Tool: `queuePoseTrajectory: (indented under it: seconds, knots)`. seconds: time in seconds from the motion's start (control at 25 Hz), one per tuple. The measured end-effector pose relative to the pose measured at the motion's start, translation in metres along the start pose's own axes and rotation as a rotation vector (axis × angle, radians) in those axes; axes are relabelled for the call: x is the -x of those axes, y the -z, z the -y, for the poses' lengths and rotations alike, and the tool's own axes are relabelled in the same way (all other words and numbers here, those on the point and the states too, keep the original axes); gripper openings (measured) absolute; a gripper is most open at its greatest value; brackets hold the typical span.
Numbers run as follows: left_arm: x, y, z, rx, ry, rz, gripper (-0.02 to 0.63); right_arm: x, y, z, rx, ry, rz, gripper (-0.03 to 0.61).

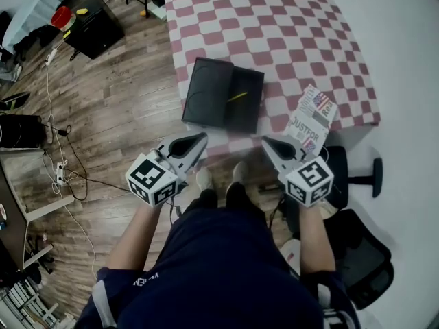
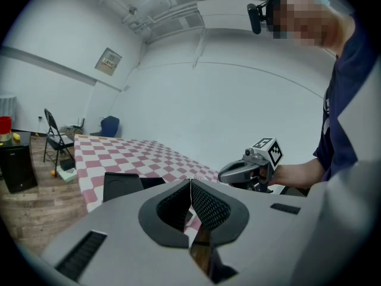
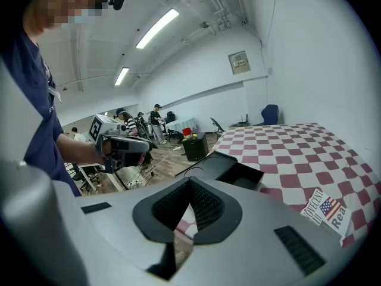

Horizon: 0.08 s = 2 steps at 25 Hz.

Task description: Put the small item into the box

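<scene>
- Head view: left tool [image 1: 198,141] and right tool [image 1: 268,144] are held off the near edge of the bench [image 1: 288,33]. Tips point toward it, and the tools are apart from each other.
- Left gripper view: left tool is clenched, pads pressed together, nothing between them. The right tool shows off to its right, level with it.
- Right gripper view: right tool is likewise clenched and empty. The left tool shows off to its left.
- Box [image 1: 223,94]: black and open, its two halves lying flat on the bench's checkered cloth [image 1: 206,19]. It sits just ahead of the left tool's tip and ahead-left of the right tool.
- Small item [image 1: 238,96]: thin and yellow, lying on the open box near the join between the two halves. Can't tell which half it rests in. It is ahead of both tools, roughly between their lines, and neither tool touches it.
- Leaflet [image 1: 312,118]: printed sheet at the near corner of the bench, just ahead of the right tool's tip and to the right of the box. Not touching the box.
- Wood floor [image 1: 116,115] lies below and to the left of the left tool, with cables running across it.
</scene>
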State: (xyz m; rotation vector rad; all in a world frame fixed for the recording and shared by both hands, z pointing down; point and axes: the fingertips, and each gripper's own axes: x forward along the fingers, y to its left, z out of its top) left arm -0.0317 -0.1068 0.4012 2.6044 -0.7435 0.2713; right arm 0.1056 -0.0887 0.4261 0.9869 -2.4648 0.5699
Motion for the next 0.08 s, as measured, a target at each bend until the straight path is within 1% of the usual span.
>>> queuePoseTrajectory:
  seconds: [0.08]
  knots:
    - [-0.0019, 0.0008, 0.0010, 0.000, 0.002, 0.003, 0.032, -0.0014, 0.0000, -0.0014, 0.003, -0.003, 0.003, 0.015]
